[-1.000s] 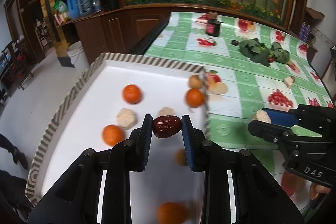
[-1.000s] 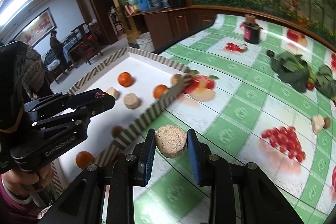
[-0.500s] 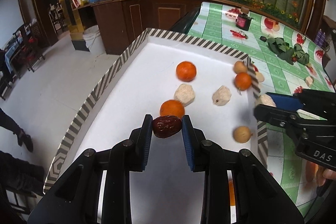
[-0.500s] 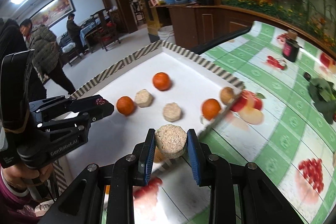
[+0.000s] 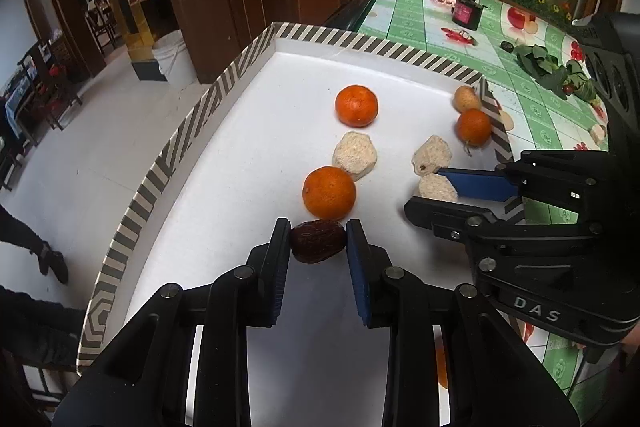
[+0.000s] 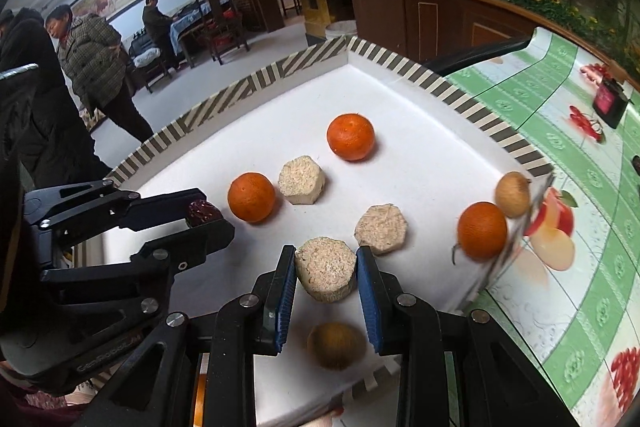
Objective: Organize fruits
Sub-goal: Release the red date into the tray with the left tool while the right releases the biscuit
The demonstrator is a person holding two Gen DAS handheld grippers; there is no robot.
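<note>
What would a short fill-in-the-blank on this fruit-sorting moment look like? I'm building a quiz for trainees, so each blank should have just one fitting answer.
1. The left gripper is shut on a dark red ____.
2. The right gripper holds a beige hexagonal cake above the white tray with the ____ rim.
3. The number of oranges lying in the tray in the right wrist view is ____.
4. The tablecloth beside the tray is mostly ____.

Missing words: date; striped; three; green

Both wrist views look down close over the tray (image 5: 224, 87), facing its far corner. Each shows the other gripper; they share the fruit.
</note>
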